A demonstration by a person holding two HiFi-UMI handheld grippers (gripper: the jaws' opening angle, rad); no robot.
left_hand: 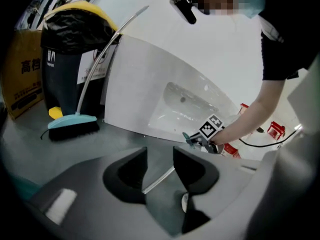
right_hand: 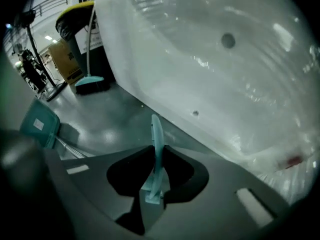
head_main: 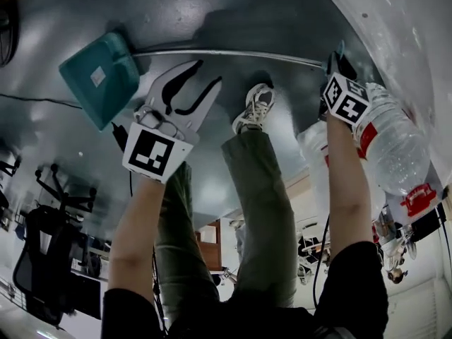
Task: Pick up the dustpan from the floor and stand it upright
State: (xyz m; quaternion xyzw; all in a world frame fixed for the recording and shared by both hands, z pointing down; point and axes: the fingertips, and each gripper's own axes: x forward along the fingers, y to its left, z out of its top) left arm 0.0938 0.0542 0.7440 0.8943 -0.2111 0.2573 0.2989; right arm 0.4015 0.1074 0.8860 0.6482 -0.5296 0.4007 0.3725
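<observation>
**Right claw clamped on the dustpan's handle**

Right gripper (right_hand: 156,156) has its jaws closed on the teal handle grip (right_hand: 157,129) of the dustpan (head_main: 99,76). The pan sits at the far end of the metal rod (head_main: 226,53), against the grey floor (head_main: 233,6). Left gripper (left_hand: 160,159) stands open and empty, beside the rod.

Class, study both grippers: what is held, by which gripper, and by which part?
The right gripper holds the dustpan by the teal grip at the end of its long handle. The left gripper holds nothing.
</observation>
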